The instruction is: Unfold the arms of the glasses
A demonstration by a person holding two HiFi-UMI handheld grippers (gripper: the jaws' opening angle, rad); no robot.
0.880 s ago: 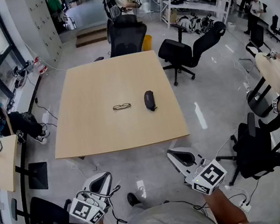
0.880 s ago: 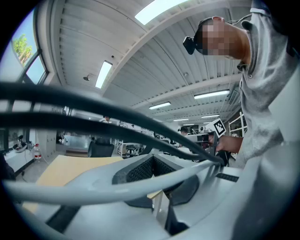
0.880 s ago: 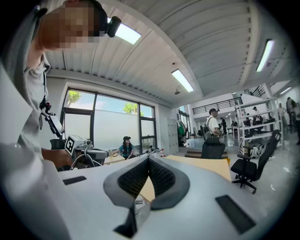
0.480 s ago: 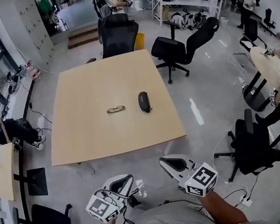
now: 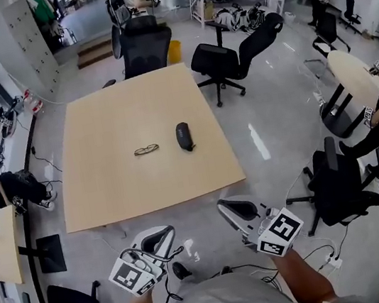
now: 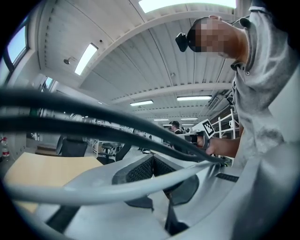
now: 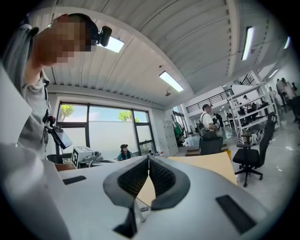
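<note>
A pair of dark-framed glasses (image 5: 146, 149) lies near the middle of the light wooden table (image 5: 109, 189), arms folded as far as I can tell. A black glasses case (image 5: 184, 136) lies just to their right. My left gripper (image 5: 156, 240) and right gripper (image 5: 232, 210) are held low near the person's body, short of the table's near edge and far from the glasses. Both are shut with nothing between the jaws: in the left gripper view the pads (image 6: 151, 168) meet, and in the right gripper view the pads (image 7: 148, 177) touch.
Black office chairs stand beyond the table (image 5: 143, 47) and to its right (image 5: 238, 53), another at the near right (image 5: 346, 185). A small side table (image 5: 3, 243) is at the left. People stand or sit around the room. Cables cross the left gripper view.
The head view has shifted, so the table sits further left in the frame. Both grippers have risen slightly and edged closer to the table's near edge. The glasses and case have not moved.
</note>
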